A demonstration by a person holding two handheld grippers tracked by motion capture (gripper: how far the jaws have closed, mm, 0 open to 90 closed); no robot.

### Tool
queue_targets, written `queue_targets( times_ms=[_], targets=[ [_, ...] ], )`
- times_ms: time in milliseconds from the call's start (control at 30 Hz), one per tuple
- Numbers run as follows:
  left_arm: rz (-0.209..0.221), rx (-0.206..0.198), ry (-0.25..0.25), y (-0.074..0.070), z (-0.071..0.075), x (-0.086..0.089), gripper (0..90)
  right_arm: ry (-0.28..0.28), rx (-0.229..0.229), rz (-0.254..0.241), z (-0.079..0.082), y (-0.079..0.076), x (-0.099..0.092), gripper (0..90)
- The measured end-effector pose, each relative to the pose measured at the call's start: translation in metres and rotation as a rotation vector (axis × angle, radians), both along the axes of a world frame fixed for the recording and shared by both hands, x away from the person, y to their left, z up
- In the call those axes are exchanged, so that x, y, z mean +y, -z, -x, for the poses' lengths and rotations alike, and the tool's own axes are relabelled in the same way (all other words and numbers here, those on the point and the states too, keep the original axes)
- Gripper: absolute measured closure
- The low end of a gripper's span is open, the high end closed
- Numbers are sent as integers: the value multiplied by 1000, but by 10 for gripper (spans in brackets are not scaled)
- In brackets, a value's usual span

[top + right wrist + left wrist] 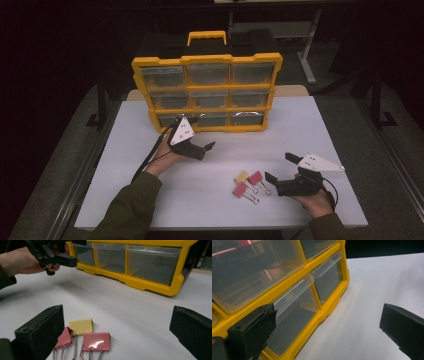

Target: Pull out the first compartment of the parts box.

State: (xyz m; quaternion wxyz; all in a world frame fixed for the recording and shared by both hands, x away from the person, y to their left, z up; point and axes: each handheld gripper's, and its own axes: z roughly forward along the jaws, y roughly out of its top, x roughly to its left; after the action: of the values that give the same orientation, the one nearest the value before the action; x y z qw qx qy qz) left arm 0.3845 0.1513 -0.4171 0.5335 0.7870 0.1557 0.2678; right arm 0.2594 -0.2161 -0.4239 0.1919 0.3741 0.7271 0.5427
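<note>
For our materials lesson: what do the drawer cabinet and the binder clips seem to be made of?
Drawer cabinet: yellow moulded frame, likely plastic, with see-through, faintly glossy drawers, probably clear plastic. Binder clips: glossy pink and yellow bodies, seemingly painted metal, with thin silvery wire handles.

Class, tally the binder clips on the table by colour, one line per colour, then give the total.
Pink binder clips: 2
Yellow binder clip: 1
Total: 3

Bare table (210, 165) lies open between the drawer organizer (207, 92) and binder clips (248, 185).
</note>
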Motion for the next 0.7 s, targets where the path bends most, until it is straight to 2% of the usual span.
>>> queue_targets(
  times_ms=[133,267,400,500,633,700],
  targets=[
    [-16,-23,1,-1,1,-1,0,-1,-2,0,0,0,0,0],
    [-73,-59,5,-1,2,-1,0,-4,-3,6,0,0,1,0],
    [-93,-81,6,-1,3,-2,0,-3,-2,4,0,0,0,0],
    [-126,-104,4,0,4,-2,0,-5,-4,5,0,0,1,0],
    [-146,-128,1,-1,4,-2,0,-5,-4,6,1,0,1,0],
    [-143,-136,3,-1,4,-2,0,-4,-3,4,1,-1,1,0]
  ],
)
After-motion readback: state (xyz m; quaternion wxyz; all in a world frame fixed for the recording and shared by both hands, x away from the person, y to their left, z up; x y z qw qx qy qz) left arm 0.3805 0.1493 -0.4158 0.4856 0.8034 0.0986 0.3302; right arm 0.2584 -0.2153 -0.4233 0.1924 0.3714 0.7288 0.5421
